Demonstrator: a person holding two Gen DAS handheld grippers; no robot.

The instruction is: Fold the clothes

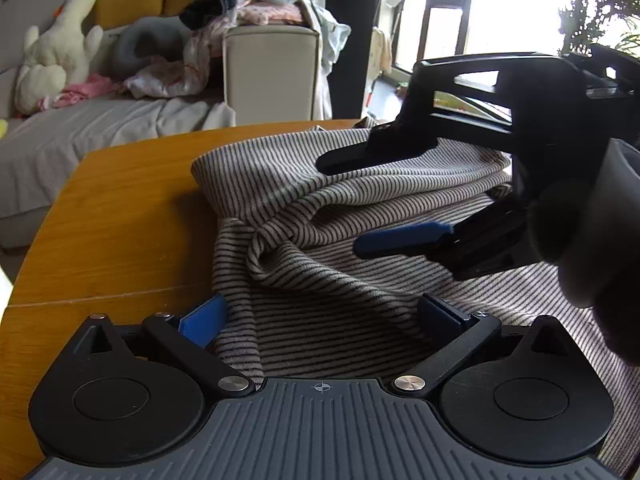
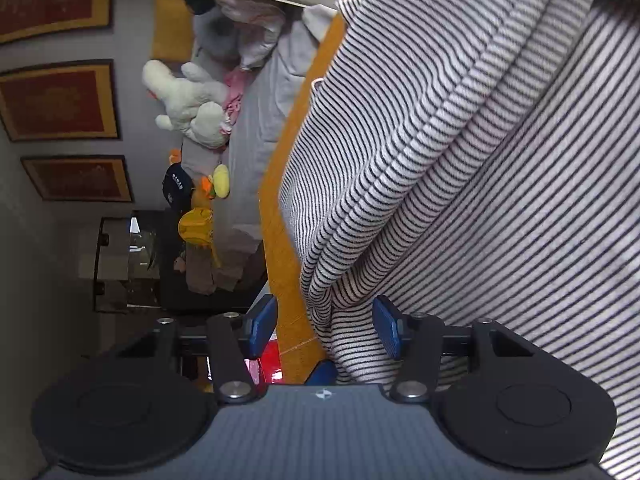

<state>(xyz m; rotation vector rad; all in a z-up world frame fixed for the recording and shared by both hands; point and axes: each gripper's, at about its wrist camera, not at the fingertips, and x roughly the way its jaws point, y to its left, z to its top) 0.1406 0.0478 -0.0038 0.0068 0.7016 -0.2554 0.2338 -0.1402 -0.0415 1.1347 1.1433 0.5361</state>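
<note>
A grey shirt with thin black stripes (image 1: 320,208) lies rumpled and partly folded on the orange wooden table (image 1: 120,220). My left gripper (image 1: 322,318) stands wide open at the near edge, cloth lying loose between its blue pads (image 1: 204,320). My right gripper (image 1: 340,204) reaches in from the right, turned on its side, one finger above a folded layer and its blue pad (image 1: 400,240) below it. In the right wrist view the shirt's folded edge (image 2: 332,320) sits between the right gripper's (image 2: 324,328) spread pads, and neither pad presses on it.
Behind the table stands a grey sofa (image 1: 80,132) with a white plush toy (image 1: 60,52) and a heap of clothes (image 1: 256,4) on a beige box. A bright window (image 1: 500,8) is at the back right. The table's far edge (image 2: 280,240) runs beside the shirt.
</note>
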